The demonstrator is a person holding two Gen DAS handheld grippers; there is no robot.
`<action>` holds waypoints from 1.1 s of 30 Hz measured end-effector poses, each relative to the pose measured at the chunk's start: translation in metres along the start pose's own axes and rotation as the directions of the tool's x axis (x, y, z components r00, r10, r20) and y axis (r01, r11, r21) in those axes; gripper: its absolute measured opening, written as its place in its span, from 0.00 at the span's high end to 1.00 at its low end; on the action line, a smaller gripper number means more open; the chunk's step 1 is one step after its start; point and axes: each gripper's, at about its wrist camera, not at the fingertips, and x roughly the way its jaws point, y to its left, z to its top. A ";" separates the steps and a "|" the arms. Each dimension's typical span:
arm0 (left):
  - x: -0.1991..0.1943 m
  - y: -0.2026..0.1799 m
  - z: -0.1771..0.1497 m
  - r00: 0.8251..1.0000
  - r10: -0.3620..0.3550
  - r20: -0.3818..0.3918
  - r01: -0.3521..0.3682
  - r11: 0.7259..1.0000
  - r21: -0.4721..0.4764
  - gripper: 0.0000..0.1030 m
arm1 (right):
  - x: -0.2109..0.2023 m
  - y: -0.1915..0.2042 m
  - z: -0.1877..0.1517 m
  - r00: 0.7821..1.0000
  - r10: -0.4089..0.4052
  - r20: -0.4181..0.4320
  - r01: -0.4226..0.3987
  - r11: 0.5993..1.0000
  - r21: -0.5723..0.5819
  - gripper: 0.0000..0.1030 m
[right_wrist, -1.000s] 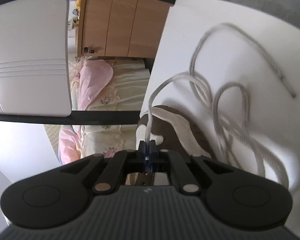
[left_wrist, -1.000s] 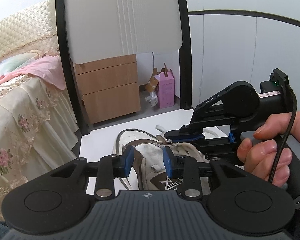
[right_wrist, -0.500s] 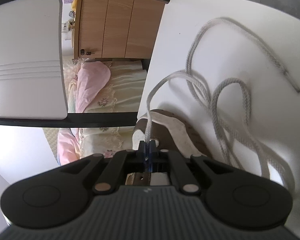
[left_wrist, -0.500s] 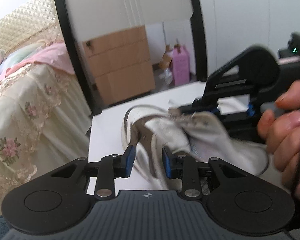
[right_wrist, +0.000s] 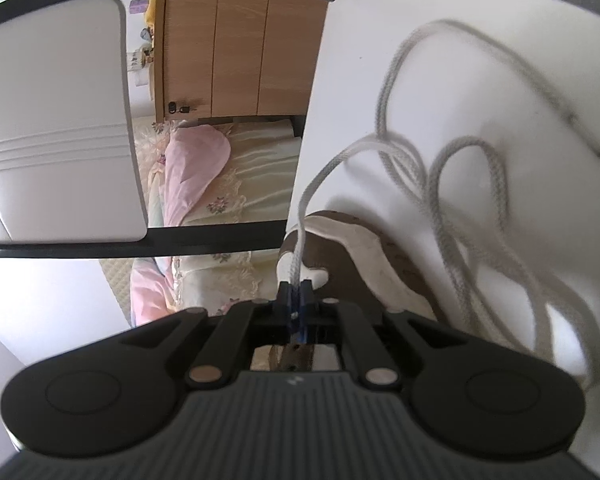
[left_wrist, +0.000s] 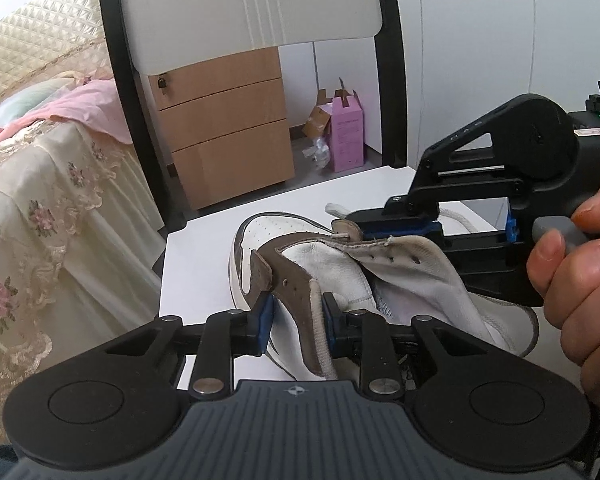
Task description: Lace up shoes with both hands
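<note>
A white and brown high-top shoe (left_wrist: 340, 264) lies on the white table (left_wrist: 204, 252). My left gripper (left_wrist: 297, 316) straddles its near brown eyelet flap (left_wrist: 296, 292). The jaws are closing on the flap, which fills most of the gap. My right gripper (left_wrist: 360, 226), held by a hand (left_wrist: 580, 272), reaches in from the right to the far eyelet flap. In the right wrist view, the white lace (right_wrist: 440, 168) runs between the right gripper (right_wrist: 298, 298) pads. Those jaws are opening, and a thin gap shows beside the lace. The rest of the lace lies in loose loops on the table (right_wrist: 380, 60) beside the shoe (right_wrist: 364, 248).
A white chair back with a black frame (left_wrist: 252, 8) stands past the table's far edge. Behind it are a wooden drawer cabinet (left_wrist: 228, 132) and a pink box (left_wrist: 346, 136) on the floor. A bed with a floral cover (left_wrist: 40, 184) lies to the left.
My left gripper has come down onto the shoe, its narrowing jaws now around the brown flap. The right jaws have parted slightly around the lace, and the loose loops have shifted.
</note>
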 end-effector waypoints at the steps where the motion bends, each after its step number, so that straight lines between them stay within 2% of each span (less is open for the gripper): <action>1: 0.000 0.000 0.000 1.000 -0.002 0.001 0.002 1.000 0.003 0.72 | -0.002 0.000 0.000 1.000 -0.005 0.004 0.005 1.000 -0.010 0.88; 2: 0.001 0.000 0.000 1.000 -0.004 0.001 0.004 1.000 0.005 0.72 | -0.003 0.001 0.000 1.000 -0.008 0.008 0.009 1.000 -0.019 0.86; 4: 0.002 0.000 0.001 1.000 0.001 0.008 -0.001 1.000 0.006 0.72 | -0.005 0.002 0.000 1.000 -0.009 0.020 0.010 1.000 -0.028 0.73; 5: 0.002 0.000 0.001 1.000 0.008 0.014 -0.009 1.000 0.009 0.73 | -0.007 0.002 0.001 1.000 -0.008 0.026 0.008 1.000 -0.026 0.71; 11: 0.006 -0.001 0.001 1.000 0.015 0.024 -0.016 1.000 0.027 0.73 | -0.007 0.003 0.003 0.999 0.015 0.047 -0.014 1.000 -0.023 0.71; 12: 0.007 -0.001 0.001 1.000 0.015 0.026 -0.016 1.000 0.025 0.73 | -0.005 0.003 0.002 0.999 0.017 0.041 -0.016 1.000 -0.026 0.73; 15: 0.009 0.000 0.001 0.999 0.014 0.033 -0.015 1.000 0.022 0.73 | -0.001 0.002 0.000 1.000 0.000 0.025 0.000 1.000 -0.023 0.92; 18: 0.010 0.000 0.002 0.999 0.012 0.039 -0.013 1.000 0.026 0.74 | -0.001 -0.002 -0.001 0.999 0.020 0.032 -0.020 1.000 0.009 0.96; 24: 0.010 0.002 0.003 0.999 -0.006 0.043 0.005 1.000 0.020 0.75 | 0.000 -0.002 0.000 1.000 0.021 0.020 -0.021 1.000 0.018 0.96; 28: 0.011 0.000 0.002 0.999 -0.002 0.047 0.001 1.000 0.025 0.75 | -0.006 0.008 0.001 1.000 -0.022 0.019 0.023 0.998 -0.054 0.85; 32: 0.010 0.002 0.001 0.999 -0.008 0.051 0.008 1.000 0.003 0.74 | -0.021 0.027 -0.003 0.998 -0.048 0.032 0.053 0.977 -0.206 0.77; 33: 0.010 0.002 0.000 0.998 -0.008 0.055 0.008 1.000 -0.005 0.74 | -0.025 0.033 -0.005 0.998 -0.045 0.032 0.051 0.966 -0.254 0.68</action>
